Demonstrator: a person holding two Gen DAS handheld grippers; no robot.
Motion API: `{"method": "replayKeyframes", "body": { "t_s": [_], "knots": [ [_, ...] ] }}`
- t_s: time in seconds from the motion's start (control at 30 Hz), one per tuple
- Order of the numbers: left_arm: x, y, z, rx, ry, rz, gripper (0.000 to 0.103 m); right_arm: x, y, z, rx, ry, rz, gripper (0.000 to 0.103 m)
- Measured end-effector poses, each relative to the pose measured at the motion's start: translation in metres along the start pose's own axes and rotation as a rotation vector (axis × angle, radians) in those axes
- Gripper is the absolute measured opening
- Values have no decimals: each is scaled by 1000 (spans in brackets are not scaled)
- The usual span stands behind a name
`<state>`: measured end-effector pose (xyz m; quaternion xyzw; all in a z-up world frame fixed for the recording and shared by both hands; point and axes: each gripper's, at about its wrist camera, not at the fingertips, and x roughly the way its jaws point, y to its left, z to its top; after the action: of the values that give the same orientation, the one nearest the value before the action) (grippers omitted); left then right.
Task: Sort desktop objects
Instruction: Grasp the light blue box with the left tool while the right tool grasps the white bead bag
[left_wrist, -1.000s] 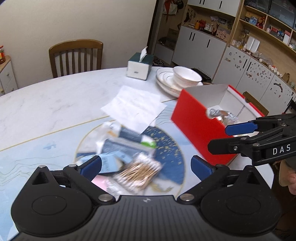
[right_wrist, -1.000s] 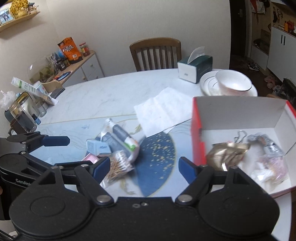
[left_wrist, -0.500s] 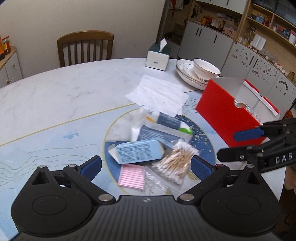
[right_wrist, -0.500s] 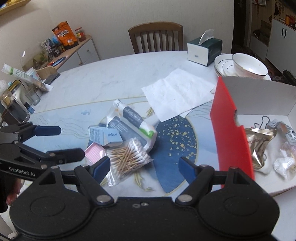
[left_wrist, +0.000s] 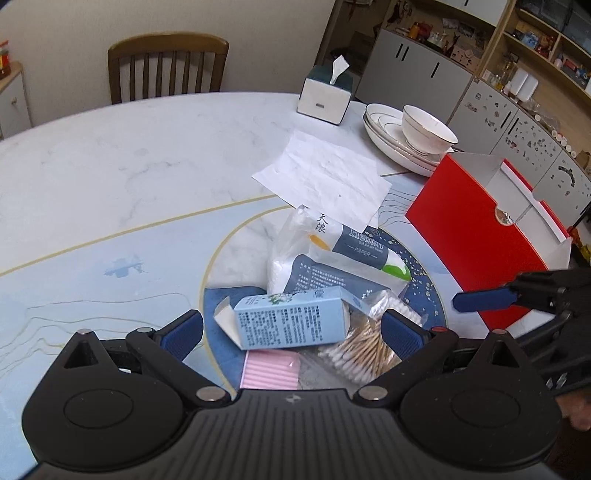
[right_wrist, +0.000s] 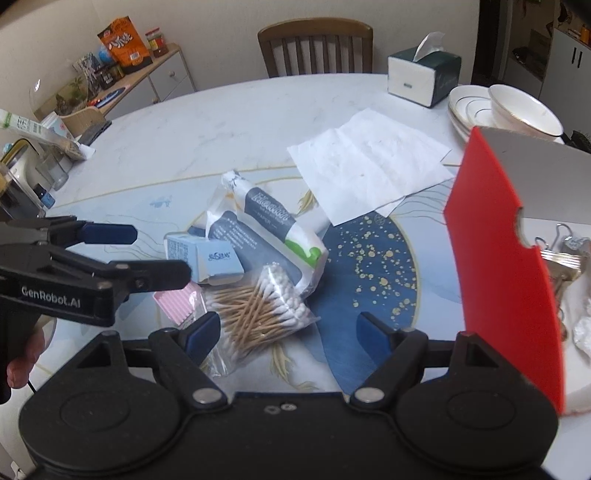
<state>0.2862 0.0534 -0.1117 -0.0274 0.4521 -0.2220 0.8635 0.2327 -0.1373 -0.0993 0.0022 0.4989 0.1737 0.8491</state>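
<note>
My left gripper (left_wrist: 291, 328) has its fingers spread wide and holds nothing; my right gripper (right_wrist: 288, 330) is likewise parted and empty. The red box (right_wrist: 506, 266) stands to my right, already holding some clips and wrapped bits, though its near wall hides most of the inside. The pile sits on the table (left_wrist: 147, 166) dead ahead of both grippers. The light blue carton (left_wrist: 291, 325) lies straight between my left fingers, its long axis running crosswise, left to right, so I judge the left the nearer hand for it. The cotton swab bag (right_wrist: 258, 306) lies just before my right fingers. The pink pad (left_wrist: 271, 369) is half hidden under the carton.
</note>
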Motion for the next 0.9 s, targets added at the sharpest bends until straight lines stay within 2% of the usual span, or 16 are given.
{"method": "replayKeyframes", "body": {
  "t_s": [0.43, 0.73, 0.9],
  "knots": [
    [39, 9, 9, -9, 60, -24, 103, 30, 7, 6, 1, 49, 38, 81],
    [45, 12, 6, -10, 62, -59, 102, 44, 6, 7, 20, 85, 59, 78],
    [43, 12, 4, -10, 57, -77, 91, 46, 7, 6, 15, 87, 65, 78]
  ]
}}
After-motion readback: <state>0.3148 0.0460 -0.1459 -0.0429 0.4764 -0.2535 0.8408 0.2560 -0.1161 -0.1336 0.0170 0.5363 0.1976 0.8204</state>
